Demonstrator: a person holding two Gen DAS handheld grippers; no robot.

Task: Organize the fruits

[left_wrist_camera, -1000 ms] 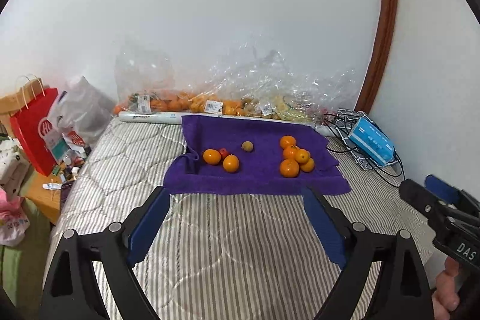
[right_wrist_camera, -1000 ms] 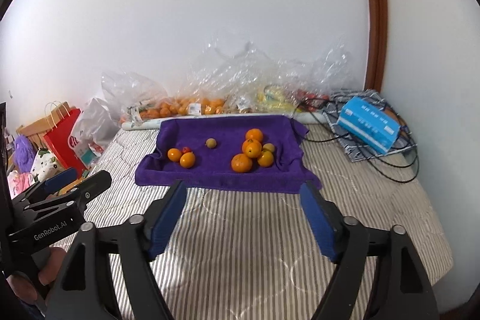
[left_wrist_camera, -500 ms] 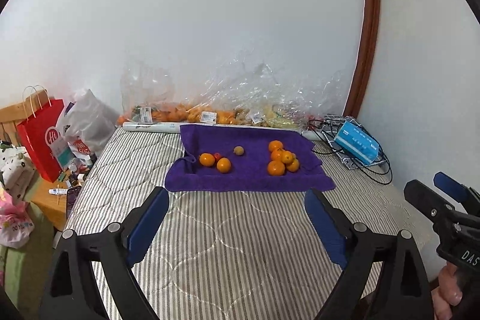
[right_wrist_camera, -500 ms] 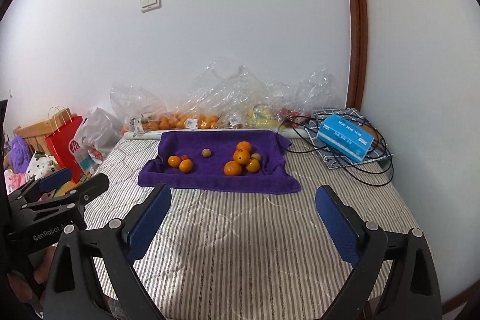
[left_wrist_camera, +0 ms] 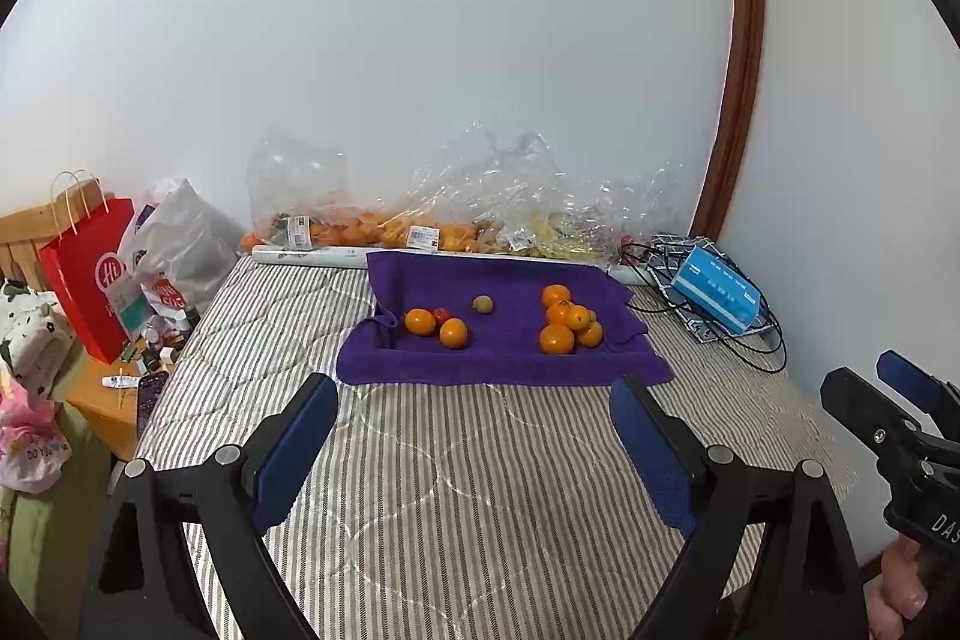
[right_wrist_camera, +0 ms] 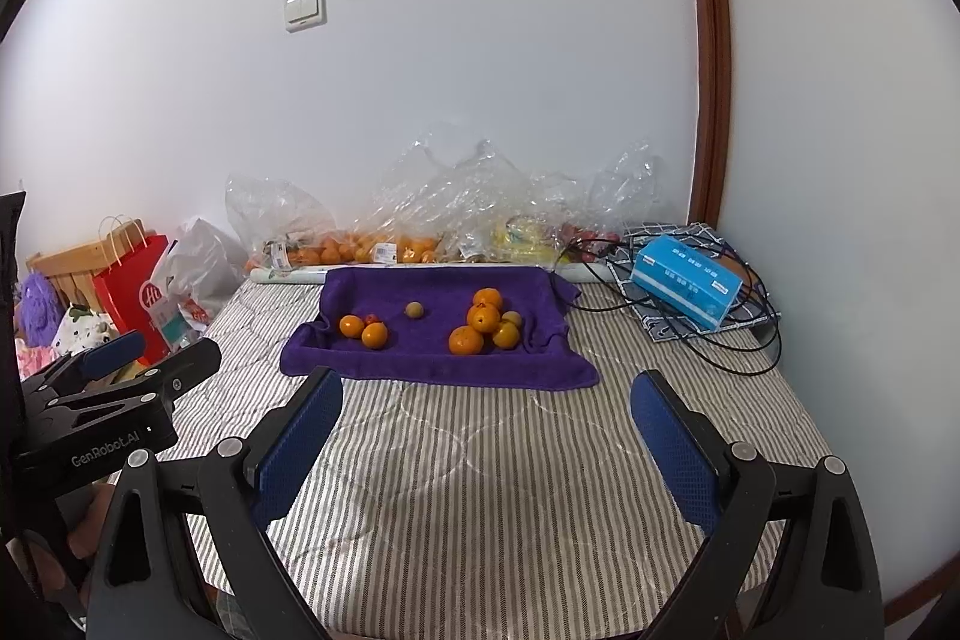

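left gripper (left_wrist_camera: 474, 451): jaws wide, nothing held | right gripper (right_wrist_camera: 486, 451): jaws just opened wider, nothing between | oranges (left_wrist_camera: 567, 319) heaped far right on purple towel (left_wrist_camera: 510, 361) | risk: heap may be scattered if nudged; round fruit rolls off.

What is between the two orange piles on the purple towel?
One small brownish-green fruit lies alone on the purple towel, toward its far side, between the left pile and the right pile. Both wrist views show it.

Black claw (left_wrist_camera: 474, 442) frames, blue textured pads (right_wrist_camera: 675, 457) — silver screws, white lettering.
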